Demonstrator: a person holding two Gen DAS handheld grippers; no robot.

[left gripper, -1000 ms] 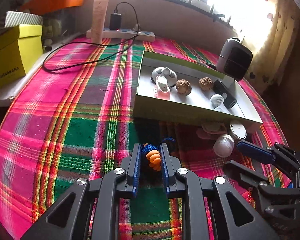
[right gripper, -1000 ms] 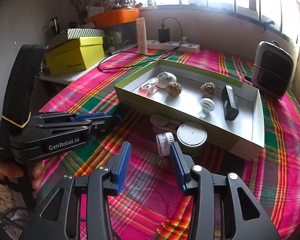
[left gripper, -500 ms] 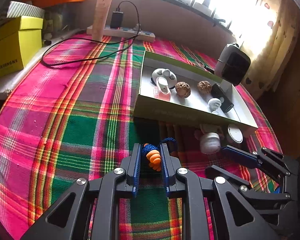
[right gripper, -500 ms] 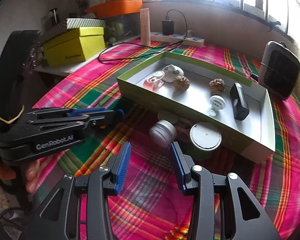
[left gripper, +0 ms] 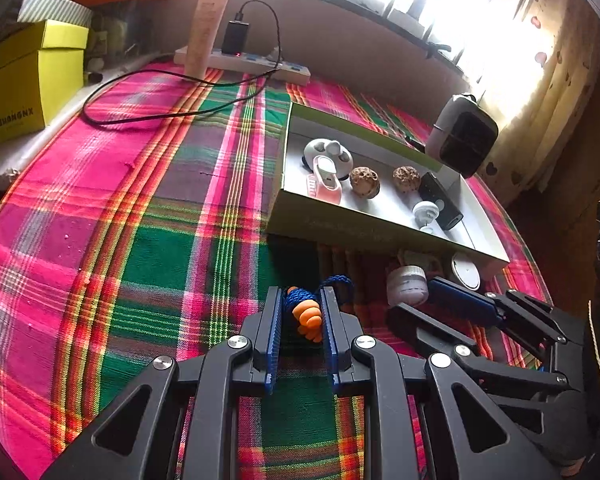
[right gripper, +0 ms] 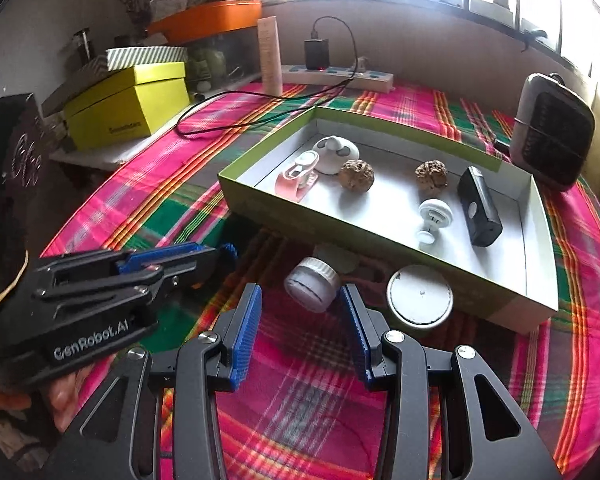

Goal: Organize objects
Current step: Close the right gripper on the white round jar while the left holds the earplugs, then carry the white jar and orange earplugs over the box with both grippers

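My left gripper (left gripper: 300,296) is shut on a small orange charm (left gripper: 308,316) tied to a blue cord (left gripper: 340,282), low over the plaid cloth. In the right wrist view the left gripper (right gripper: 220,256) reaches in from the left. My right gripper (right gripper: 300,294) stands open with a small white jar (right gripper: 312,288) lying on its side between its fingertips. The pads do not press on the jar. From the left wrist view the right gripper (left gripper: 412,298) comes in from the right around the jar (left gripper: 406,284). The green tray (right gripper: 380,240) lies just behind.
The tray holds a white paw-shaped piece (right gripper: 336,154), a pink clip (right gripper: 296,178), two walnuts (right gripper: 356,174), a white knob (right gripper: 432,216) and a black device (right gripper: 480,206). A round white tin (right gripper: 420,300) sits by the tray's front wall. Yellow box (right gripper: 128,112), power strip (right gripper: 340,74), heater (right gripper: 552,136) stand behind.
The right gripper has moved in toward the white jar, which now sits between its fingertips. The left gripper keeps still with the charm in its grip.
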